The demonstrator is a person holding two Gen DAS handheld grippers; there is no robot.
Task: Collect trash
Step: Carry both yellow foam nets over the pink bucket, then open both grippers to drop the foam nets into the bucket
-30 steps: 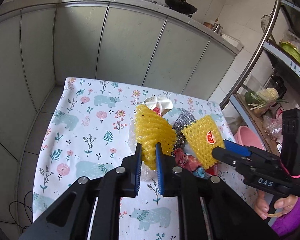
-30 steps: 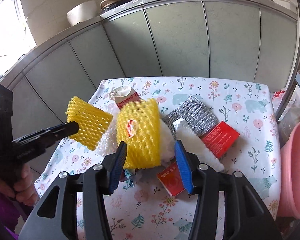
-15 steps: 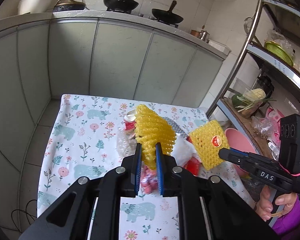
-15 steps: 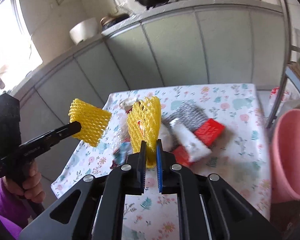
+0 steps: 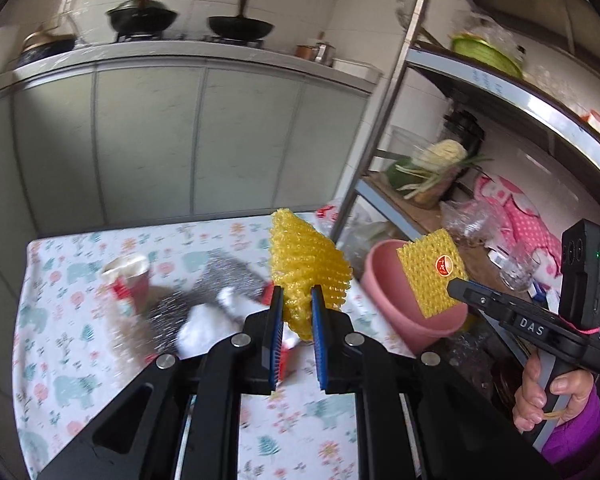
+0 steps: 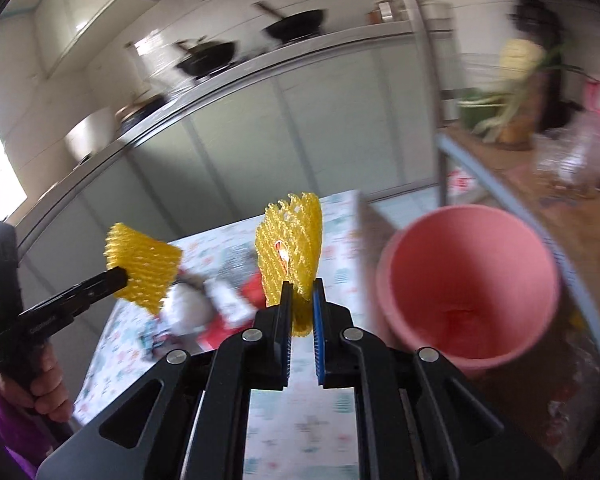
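gripping a yellow foam mesh fruit sleeve (image 5: 306, 270), the left gripper (image 5: 296, 312) holds it in the air above the floral-print tablecloth (image 5: 60, 360), its blue pads clamped on the sleeve's lower end. the right gripper (image 6: 300, 304) pinches a 2nd yellow foam mesh sleeve with a red sticker (image 6: 290, 250), its jaws having just closed on it. that sleeve hangs beside the round pink plastic bin (image 6: 472, 280), which stands off the table's edge. on the cloth lie a crumpled white paper wad (image 5: 204, 324), a grey metallic pad (image 5: 220, 280) and a red-and-white paper cup (image 5: 128, 280), all blurred.
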